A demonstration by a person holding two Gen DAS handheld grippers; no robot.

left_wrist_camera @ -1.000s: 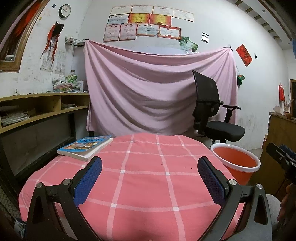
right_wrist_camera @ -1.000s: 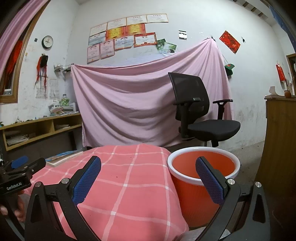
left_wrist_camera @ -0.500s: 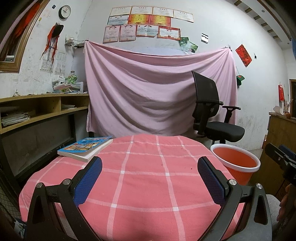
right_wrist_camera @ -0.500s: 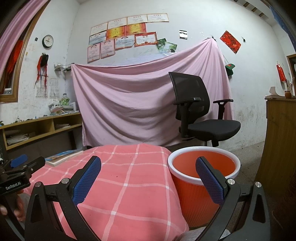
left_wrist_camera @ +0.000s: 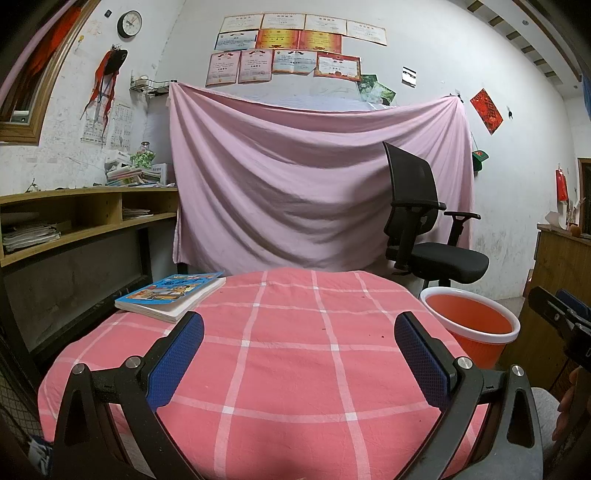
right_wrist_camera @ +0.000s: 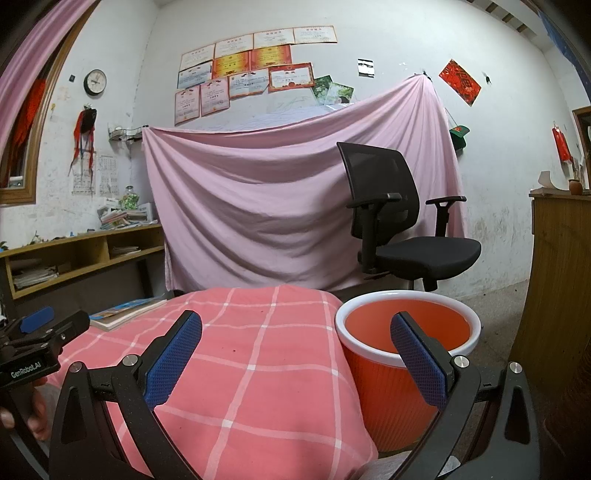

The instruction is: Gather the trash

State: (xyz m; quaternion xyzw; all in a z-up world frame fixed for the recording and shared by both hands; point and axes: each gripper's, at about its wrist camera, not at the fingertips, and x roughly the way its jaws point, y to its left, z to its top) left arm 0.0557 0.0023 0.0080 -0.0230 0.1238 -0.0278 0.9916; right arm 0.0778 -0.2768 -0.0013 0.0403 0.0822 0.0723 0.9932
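Both grippers have their blue-padded fingers spread wide with nothing between them. On the left gripper [left_wrist_camera: 298, 356], the fingers [left_wrist_camera: 176, 360] hang above the near part of the round table [left_wrist_camera: 288, 373], which is covered in a pink cloth crossed by white lines. On the right gripper [right_wrist_camera: 295, 356], one finger [right_wrist_camera: 173, 360] sits over the table's right-hand edge and the other is in front of the orange bin [right_wrist_camera: 408, 349]. In the right wrist view the left gripper's body shows at the far left edge, with part of a hand [right_wrist_camera: 22, 406] beneath it.

No loose trash can be made out on the cloth, only a few tiny dark specks. The orange bin, with its white rim, stands on the floor just beside the table's right edge, and what shows of its inside looks empty.

At the table's far left edge lies a book [left_wrist_camera: 171, 295] with a blue illustrated cover, flat, one corner reaching past the rim.

Beyond the table, a black office chair [left_wrist_camera: 424, 236] stands to the right, behind the bin. A pink sheet [left_wrist_camera: 295, 184] hangs across the back wall, with certificates [left_wrist_camera: 291, 51] above it and a clock [left_wrist_camera: 129, 23] up at the left. A wooden shelf [left_wrist_camera: 85, 218] holding papers runs along the left wall.
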